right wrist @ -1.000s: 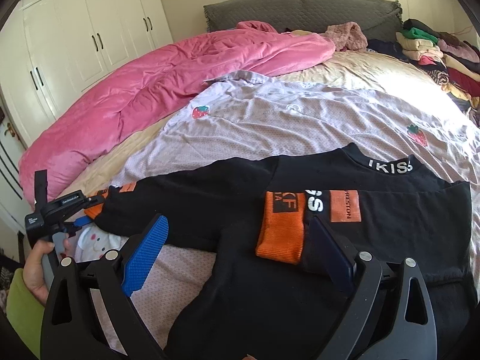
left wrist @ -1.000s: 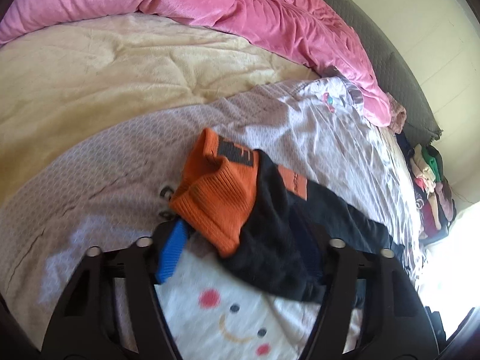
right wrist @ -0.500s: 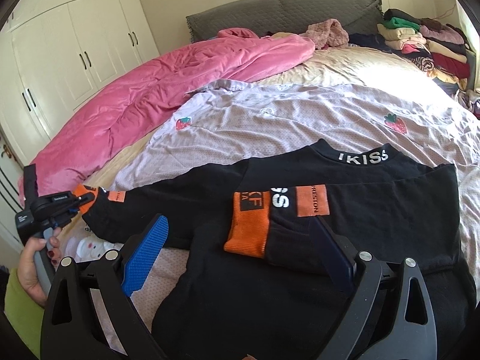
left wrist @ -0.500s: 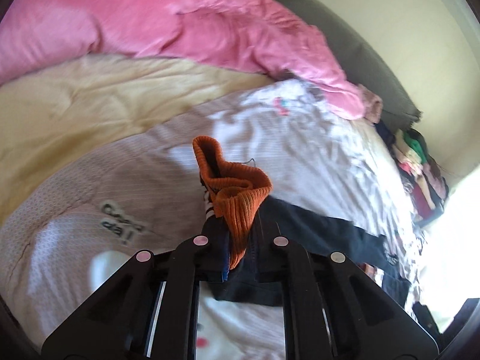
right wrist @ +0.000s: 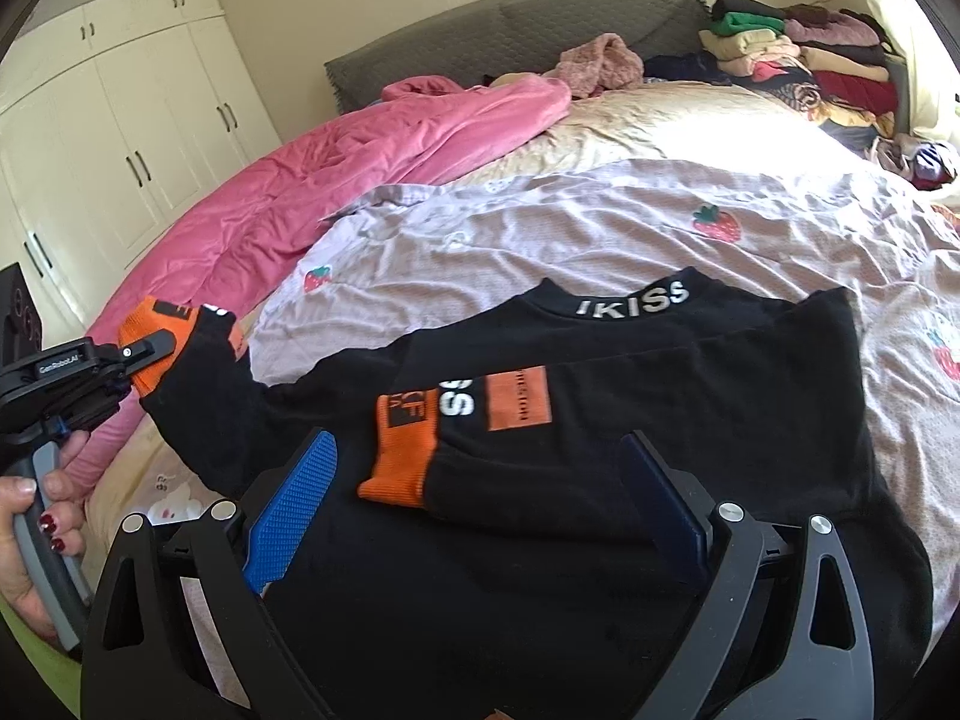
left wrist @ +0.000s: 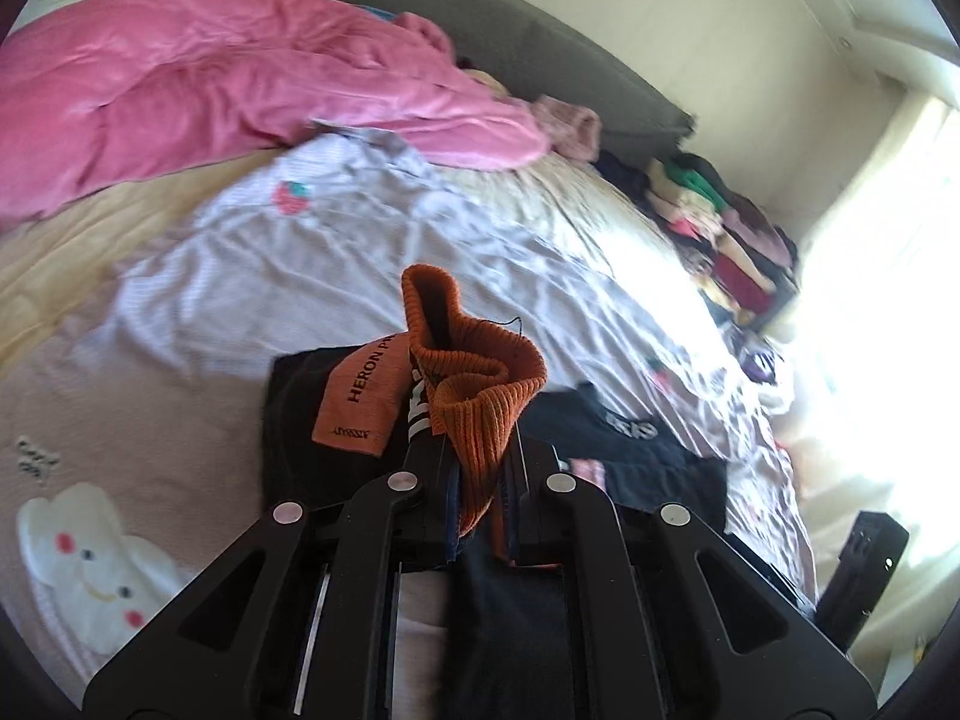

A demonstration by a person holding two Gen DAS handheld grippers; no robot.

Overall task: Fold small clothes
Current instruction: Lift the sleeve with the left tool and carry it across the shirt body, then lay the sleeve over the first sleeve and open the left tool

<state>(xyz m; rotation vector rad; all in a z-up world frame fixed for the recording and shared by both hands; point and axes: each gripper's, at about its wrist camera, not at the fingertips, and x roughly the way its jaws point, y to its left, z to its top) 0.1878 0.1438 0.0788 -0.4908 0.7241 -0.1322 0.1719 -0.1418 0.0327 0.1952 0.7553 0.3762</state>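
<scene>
A black sweatshirt [right wrist: 660,396] with orange cuffs lies spread on the bed. Its right sleeve is folded across the chest, with that orange cuff [right wrist: 402,450] lying flat. My left gripper [left wrist: 477,474] is shut on the other sleeve's orange cuff [left wrist: 474,378] and holds it lifted above the bed; it also shows at the left of the right wrist view [right wrist: 141,360]. My right gripper [right wrist: 474,516] is open and empty, hovering over the lower front of the sweatshirt.
A pale purple strawberry-print sheet [right wrist: 600,228] lies under the sweatshirt. A pink quilt [right wrist: 336,180] is bunched at the back left. A stack of folded clothes [right wrist: 798,54] sits by the grey headboard [right wrist: 510,30]. White wardrobes [right wrist: 120,138] stand to the left.
My left gripper closed on the sleeve cuff and lifted it, pulling the sleeve up and inward. My right gripper stayed open and moved slightly over the sweatshirt.
</scene>
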